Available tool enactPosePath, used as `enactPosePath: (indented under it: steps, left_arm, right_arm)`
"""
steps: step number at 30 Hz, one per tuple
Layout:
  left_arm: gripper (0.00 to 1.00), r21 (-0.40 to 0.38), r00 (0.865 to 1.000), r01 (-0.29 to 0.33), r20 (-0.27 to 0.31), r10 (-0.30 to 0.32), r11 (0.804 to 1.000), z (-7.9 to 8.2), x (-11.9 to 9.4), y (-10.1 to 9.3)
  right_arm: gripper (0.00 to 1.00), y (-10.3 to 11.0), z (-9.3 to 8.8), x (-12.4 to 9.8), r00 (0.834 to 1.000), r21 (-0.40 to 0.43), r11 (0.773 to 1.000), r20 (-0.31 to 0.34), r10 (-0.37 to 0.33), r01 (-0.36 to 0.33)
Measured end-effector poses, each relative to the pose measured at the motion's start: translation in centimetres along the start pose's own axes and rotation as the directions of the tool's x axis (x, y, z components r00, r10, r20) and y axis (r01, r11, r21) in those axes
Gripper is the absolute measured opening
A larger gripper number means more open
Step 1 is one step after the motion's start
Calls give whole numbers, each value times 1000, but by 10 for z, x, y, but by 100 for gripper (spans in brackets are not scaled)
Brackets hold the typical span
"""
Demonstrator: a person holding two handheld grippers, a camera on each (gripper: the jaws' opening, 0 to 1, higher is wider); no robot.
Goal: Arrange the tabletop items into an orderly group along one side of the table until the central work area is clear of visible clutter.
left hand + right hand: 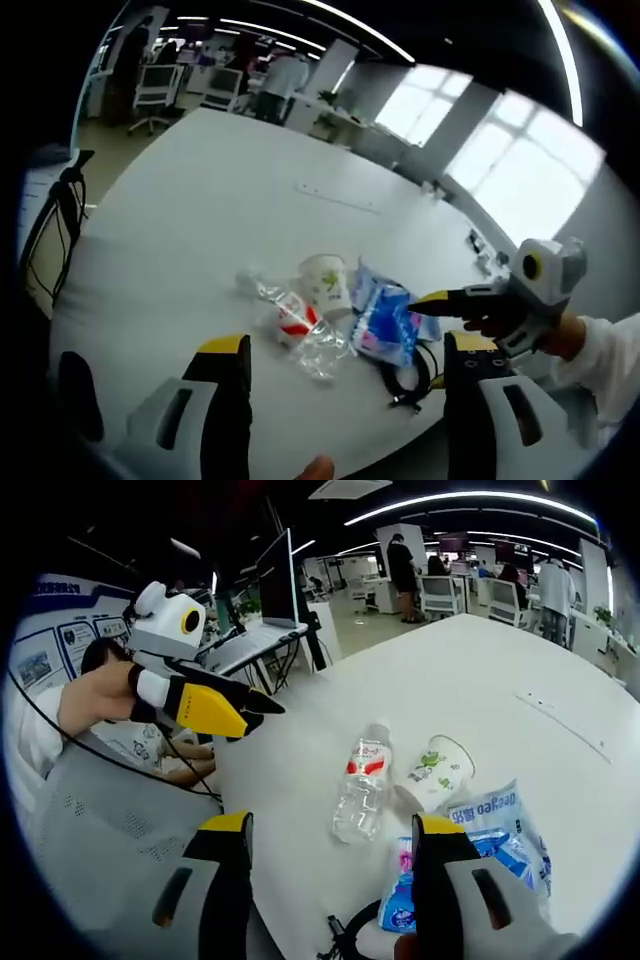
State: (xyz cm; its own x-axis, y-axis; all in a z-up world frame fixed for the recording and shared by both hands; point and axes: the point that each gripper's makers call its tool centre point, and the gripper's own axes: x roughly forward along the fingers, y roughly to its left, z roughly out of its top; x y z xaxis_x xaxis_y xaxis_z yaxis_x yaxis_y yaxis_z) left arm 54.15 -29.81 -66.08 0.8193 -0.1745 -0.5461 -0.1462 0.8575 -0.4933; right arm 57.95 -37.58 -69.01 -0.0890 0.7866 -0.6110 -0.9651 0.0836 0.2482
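On the white table [230, 190] lies a small cluster near its near edge. It holds a clear plastic bottle [295, 320] with a red label on its side, a tipped paper cup [325, 280], blue packets [385, 320] and a black cable [410, 375]. My left gripper [347, 345] is open just short of the bottle. My right gripper [430, 300] comes in from the right, its tip at the blue packets. In the right gripper view the bottle [362, 780], cup [435, 770], packets [495, 825] and cable [345, 945] lie just ahead of my open right gripper [332, 825]. My left gripper [265, 705] hovers off the table's edge.
The table [480, 680] stretches far beyond the cluster, with a thin strip [335, 195] set in its middle. Office chairs [155, 90] and standing people are at the back. A monitor on a desk [280, 580] stands past the table's edge. Cables [50, 230] hang at the left.
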Motion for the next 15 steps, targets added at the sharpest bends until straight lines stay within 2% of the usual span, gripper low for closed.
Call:
enactPosePath:
  steps: [4,15]
  left_arm:
    - [76,25,1000,-10,-18,11,1000,1,1,2]
    - [77,15,999,-34,6,34,999,10,6,8]
  right_arm:
    - [61,4,0,11,1000,1,1000,-10,19,-19]
    - [59,7,-3,34,999,9,999,-26,45,-45]
